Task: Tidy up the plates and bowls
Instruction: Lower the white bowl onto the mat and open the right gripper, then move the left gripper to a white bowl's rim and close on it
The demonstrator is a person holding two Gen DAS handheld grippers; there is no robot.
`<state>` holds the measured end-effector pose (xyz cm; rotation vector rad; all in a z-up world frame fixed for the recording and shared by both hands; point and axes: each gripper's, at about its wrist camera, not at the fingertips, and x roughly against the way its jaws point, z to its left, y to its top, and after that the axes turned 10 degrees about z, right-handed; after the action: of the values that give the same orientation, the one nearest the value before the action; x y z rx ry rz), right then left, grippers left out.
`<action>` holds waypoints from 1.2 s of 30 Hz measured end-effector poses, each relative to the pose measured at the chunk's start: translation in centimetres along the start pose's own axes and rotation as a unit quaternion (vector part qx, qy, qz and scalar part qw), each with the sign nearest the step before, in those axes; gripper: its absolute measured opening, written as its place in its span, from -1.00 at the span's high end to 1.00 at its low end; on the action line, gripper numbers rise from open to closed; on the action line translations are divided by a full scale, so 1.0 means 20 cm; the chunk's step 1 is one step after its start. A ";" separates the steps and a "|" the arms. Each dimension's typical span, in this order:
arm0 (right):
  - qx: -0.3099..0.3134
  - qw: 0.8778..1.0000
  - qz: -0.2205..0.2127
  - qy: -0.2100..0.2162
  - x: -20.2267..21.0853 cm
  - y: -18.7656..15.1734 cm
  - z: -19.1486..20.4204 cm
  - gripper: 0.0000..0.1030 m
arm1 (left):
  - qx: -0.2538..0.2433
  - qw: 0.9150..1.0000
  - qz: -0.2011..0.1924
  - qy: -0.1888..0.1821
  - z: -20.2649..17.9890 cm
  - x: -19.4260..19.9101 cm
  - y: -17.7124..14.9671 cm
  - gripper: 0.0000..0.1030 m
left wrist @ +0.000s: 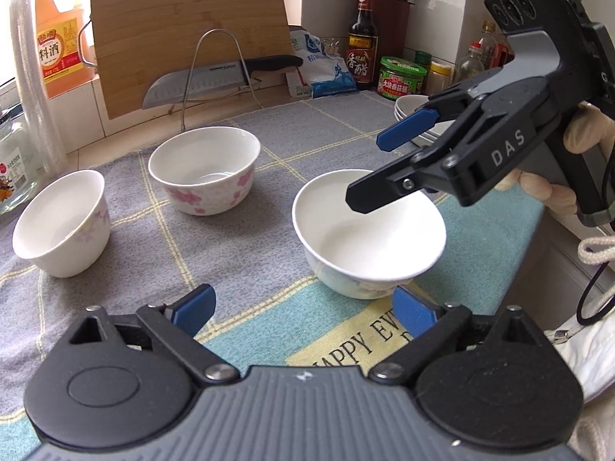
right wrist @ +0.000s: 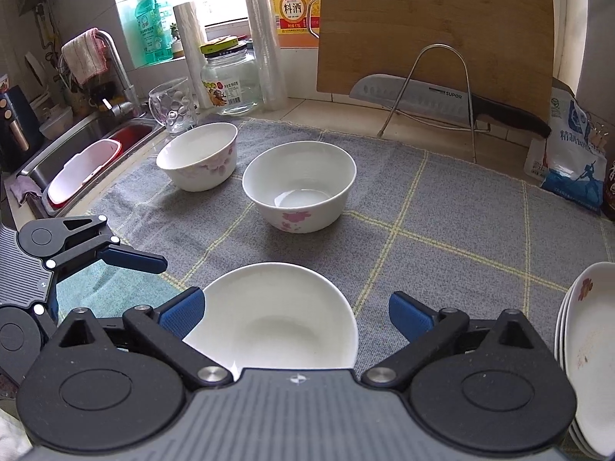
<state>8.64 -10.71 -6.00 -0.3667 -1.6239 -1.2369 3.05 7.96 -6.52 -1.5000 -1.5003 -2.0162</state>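
Both claws are wide open and hold nothing. One landmark helps here: the near bowl (left wrist: 369, 230), a plain white one that sits on the blue part of the cloth (left wrist: 246, 176).

From the left wrist view, the left claw (left wrist: 303, 313) sits low, right in front of the near bowl. Its blue pads (left wrist: 196, 309) are spread far apart, and no pad presses on the bowl. The right claw (left wrist: 376, 169) hangs just above the near bowl. It is held by a gloved hand (left wrist: 557, 176), with one black finger over the bowl's far rim and the other finger higher up.

From the right wrist view, the right claw (right wrist: 296, 317) has its blue pads (right wrist: 182, 317) on both sides of the near bowl (right wrist: 276, 319). The pads stand apart from the rim.

Behind the near bowl is a bowl with pink flowers (left wrist: 203, 171). To the left of the near bowl, a tilted bowl (left wrist: 61, 223) leans on its side. To the right of the near bowl, white plates (right wrist: 588, 357) sit in a stack.

Far behind the near bowl, a wooden cutting board (left wrist: 184, 30) leans on the wall. A big knife (left wrist: 215, 80) rests on a wire rack (left wrist: 219, 73) in front of the board.
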 end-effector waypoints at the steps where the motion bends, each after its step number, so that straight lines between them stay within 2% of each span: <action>1: 0.004 1.000 -0.002 -0.003 0.00 0.01 0.01 -1.00 | 0.003 1.000 0.001 0.004 0.01 0.01 -0.01 -0.91; 7: 0.023 1.000 -0.009 -0.012 -0.01 0.04 0.03 -1.00 | 0.025 0.999 0.005 0.023 0.09 0.06 -0.02 -0.95; 9: 0.027 0.999 -0.014 -0.015 -0.02 0.05 0.04 -1.00 | 0.031 0.999 -0.003 0.043 0.11 0.07 -0.02 -0.95; 12: 0.034 0.999 -0.024 -0.018 -0.02 0.06 0.05 -1.00 | 0.041 0.997 -0.015 0.067 0.15 0.09 0.02 -0.95; 17: 0.062 0.997 -0.038 -0.037 -0.01 0.10 0.08 -1.00 | 0.050 0.995 -0.030 0.080 0.23 0.11 0.12 -0.95; 20: 0.081 0.995 -0.040 -0.046 -0.03 0.11 0.08 -1.00 | 0.050 0.995 -0.043 0.078 0.27 0.10 0.19 -0.95; 26: 0.097 0.993 -0.043 -0.048 -0.06 0.14 0.07 -1.00 | 0.053 0.996 -0.042 0.066 0.35 0.00 0.34 -0.95; 31: 0.102 0.993 -0.040 -0.044 -0.10 0.18 0.02 -1.00 | 0.044 0.995 -0.026 0.081 0.39 -0.10 0.47 -0.96; 36: 0.112 0.992 -0.036 -0.038 -0.16 0.24 -0.02 -1.00 | 0.048 0.997 -0.001 0.064 0.46 -0.21 0.56 -0.96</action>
<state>13.80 -7.99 -6.06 -0.2187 -1.8336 -1.0898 17.88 8.67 -3.60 -1.3066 -1.5244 -1.9717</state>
